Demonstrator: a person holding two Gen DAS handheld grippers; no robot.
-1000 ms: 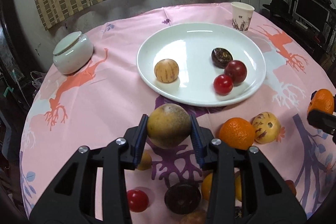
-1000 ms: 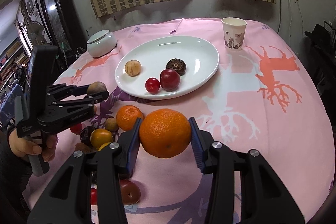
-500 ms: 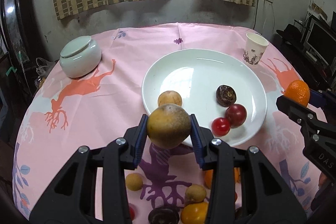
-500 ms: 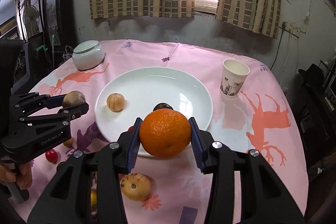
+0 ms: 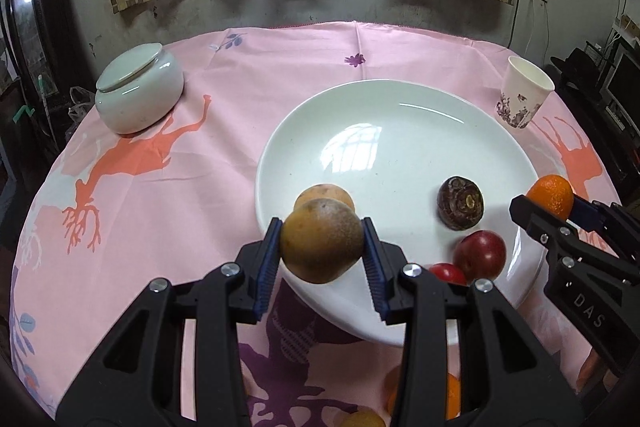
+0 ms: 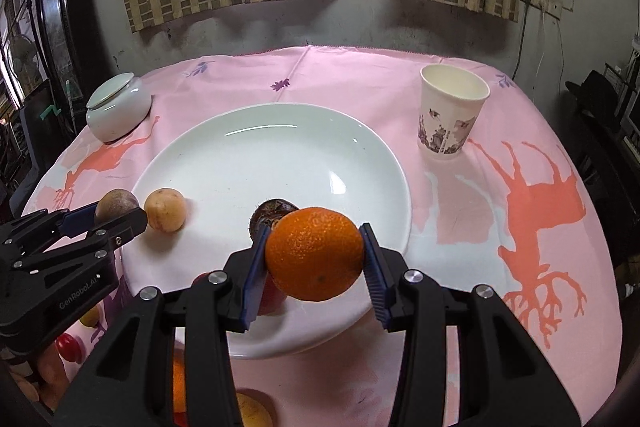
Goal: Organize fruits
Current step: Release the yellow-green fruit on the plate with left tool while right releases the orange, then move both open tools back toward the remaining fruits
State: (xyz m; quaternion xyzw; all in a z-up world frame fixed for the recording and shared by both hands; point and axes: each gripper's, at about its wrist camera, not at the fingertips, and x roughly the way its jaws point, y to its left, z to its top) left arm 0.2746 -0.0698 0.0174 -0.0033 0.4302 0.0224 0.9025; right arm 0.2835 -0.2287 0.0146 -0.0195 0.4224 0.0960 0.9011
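1. Fruits are held in both claws: the left claw [image 5: 322, 247] is clamped on a round brownish-yellow fruit [image 5: 321, 240], held in the air over the near left rim of the wide white ceramic plate [image 5: 384, 131].
2. The right claw [image 6: 315, 255] is clamped on a round orange with pitted skin [image 6: 315, 253], held in the air over the near part of the same plate; in the left wrist view this claw enters from the right edge, level with the plate's right rim.
3. Just past the brownish-yellow fruit, a pale tan round fruit [image 5: 325, 194] lies on the plate near its left side.
4. A dark brown knobbly fruit [image 5: 460, 203] lies on the plate further right, with a dark red round fruit [image 5: 479, 253] just in front of it and a smaller bright red fruit [image 5: 447, 273] beside that, partly hidden by the left claw's finger.
5. More fruits lie on the pink patterned cloth of the worktop [image 5: 248, 75] in front of the plate, mostly hidden under the claws: orange and yellow ones, and a small red one at the left in the right wrist view.
6. A white lidded ceramic jar [image 5: 139, 94] stands at the far left of the worktop, well apart from the plate.
7. A patterned paper cup [image 6: 452, 113] stands upright at the far right, near the plate's far right rim.
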